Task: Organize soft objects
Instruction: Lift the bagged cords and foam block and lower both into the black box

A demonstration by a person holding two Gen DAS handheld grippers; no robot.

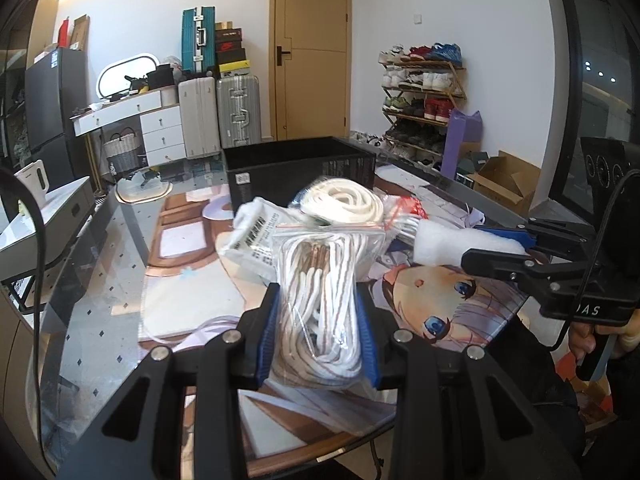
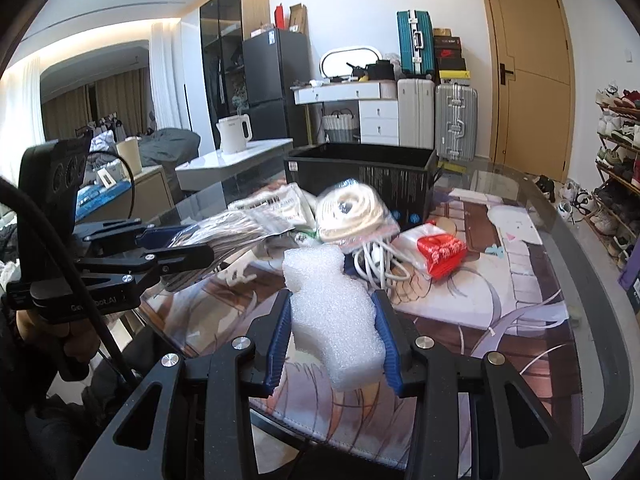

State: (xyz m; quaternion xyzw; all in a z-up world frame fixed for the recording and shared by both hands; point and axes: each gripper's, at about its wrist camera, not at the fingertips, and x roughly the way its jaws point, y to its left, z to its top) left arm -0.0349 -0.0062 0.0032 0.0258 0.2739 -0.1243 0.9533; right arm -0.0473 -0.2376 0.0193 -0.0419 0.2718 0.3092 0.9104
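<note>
1. Left claw [image 1: 318, 320]: clamped on a clear zip bag of white cord [image 1: 320, 300]. Bag is crinkly plastic w/ a seal strip across the top; inside, looped white cords w/ brownish ends bunched near the top. Blue pads press both sides, bag pinched narrow at the middle. Held above the surface [image 1: 100, 280], in front of the pile.
2. Right claw [image 2: 334, 332]: clamped on a white foam block [image 2: 332, 320]. Foam is bubbly-textured, irregular outline w/ a notch near the top, wider at the base. Blue pads touch both sides. Held above the anime-print mat [image 2: 500, 300].
3. In left wrist view the foam block shows at right, sticking out leftward from the other claw's tips.
4. Pile on the mat, betw. the claws and the black box [image 2: 360, 176]:
   - coil of thick cream rope in a clear bag [image 2: 352, 208], blurred, on top of the pile.
   - flat white pouch w/ black print [image 1: 256, 236], left of the rope coil.
   - red-and-white plastic packet [image 2: 436, 248], right side.
   - loose white cable [image 2: 380, 260], under the rope coil, beside the red packet.
5. Black box: open top, dark inside, sits at the far edge of the mat, just behind the pile. Contents can't tell.
6. Surface is glass-topped w/ the mat laid over it.
</note>
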